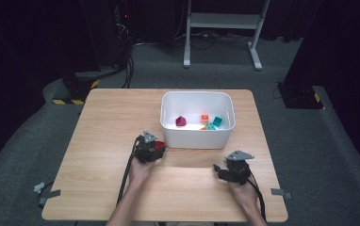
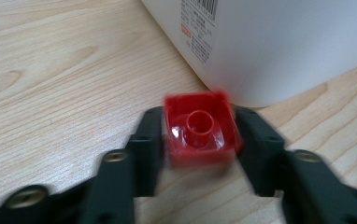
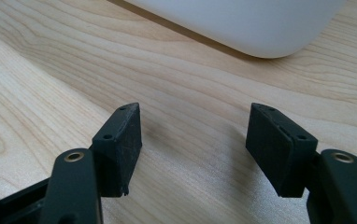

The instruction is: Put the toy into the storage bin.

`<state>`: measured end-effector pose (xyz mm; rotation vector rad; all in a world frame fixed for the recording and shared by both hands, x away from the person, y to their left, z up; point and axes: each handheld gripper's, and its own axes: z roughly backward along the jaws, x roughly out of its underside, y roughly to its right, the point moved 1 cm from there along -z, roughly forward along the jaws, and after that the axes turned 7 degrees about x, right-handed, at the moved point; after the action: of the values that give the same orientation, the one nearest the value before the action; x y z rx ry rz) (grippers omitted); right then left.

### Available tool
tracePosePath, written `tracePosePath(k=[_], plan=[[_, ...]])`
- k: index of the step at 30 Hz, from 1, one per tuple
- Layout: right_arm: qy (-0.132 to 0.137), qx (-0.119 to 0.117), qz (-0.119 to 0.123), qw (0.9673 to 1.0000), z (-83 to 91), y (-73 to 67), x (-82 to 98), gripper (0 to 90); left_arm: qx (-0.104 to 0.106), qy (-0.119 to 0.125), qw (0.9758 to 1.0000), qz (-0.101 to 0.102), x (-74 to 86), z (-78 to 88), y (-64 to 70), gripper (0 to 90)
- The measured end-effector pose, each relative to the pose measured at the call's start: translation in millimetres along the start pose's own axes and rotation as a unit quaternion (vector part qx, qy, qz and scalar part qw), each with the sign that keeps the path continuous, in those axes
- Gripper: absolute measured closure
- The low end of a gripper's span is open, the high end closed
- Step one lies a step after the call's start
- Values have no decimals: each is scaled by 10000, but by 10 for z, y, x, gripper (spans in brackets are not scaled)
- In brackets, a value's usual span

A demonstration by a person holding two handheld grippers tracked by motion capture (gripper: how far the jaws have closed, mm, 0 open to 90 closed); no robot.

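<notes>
A red hollow cube block [image 2: 200, 128] with a round peg inside sits between the jaws of my left gripper [image 2: 199, 122], and both pads press on its sides. This gripper [image 1: 157, 147] is just in front of the near left corner of the white bin [image 1: 197, 136], with the red block [image 1: 159, 145] at its tip. My right gripper [image 3: 195, 144] stands open over bare wood with nothing between its jaws. It [image 1: 220, 170] rests near the table's front right, short of the bin.
Inside the bin lie a maroon block [image 1: 181, 121], an orange block [image 1: 205, 118] and teal blocks [image 1: 217, 121]. The bin's white wall [image 2: 270, 42] rises close behind the left gripper's jaws. A white frame stand [image 1: 223, 21] is on the floor beyond the wooden table [image 1: 112, 122].
</notes>
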<state>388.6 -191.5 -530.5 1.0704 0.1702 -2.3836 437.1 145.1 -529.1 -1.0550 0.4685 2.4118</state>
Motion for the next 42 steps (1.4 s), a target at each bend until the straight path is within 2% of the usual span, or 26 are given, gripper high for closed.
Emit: tracePosePath(k=[6, 20, 28, 37, 42], plan=[[0, 0, 1, 10000, 0, 0, 0, 359, 23, -23, 10000, -39, 3, 1, -3, 577], [0, 1, 0, 10000, 0, 0, 0, 359, 17, -38, 10000, 10, -1, 59, -25, 583], [0, 1, 0, 10000, 0, 0, 0, 358, 124, 17, 9999, 100, -42, 236, -71, 584], [-1, 1, 0, 10000, 0, 0, 0, 358, 165, 90, 9998, 53, -145, 508, -99, 585], [-2, 2, -3, 10000, 0, -1, 0, 358, 198, 35, 9998, 45, -188, 613, -106, 585]])
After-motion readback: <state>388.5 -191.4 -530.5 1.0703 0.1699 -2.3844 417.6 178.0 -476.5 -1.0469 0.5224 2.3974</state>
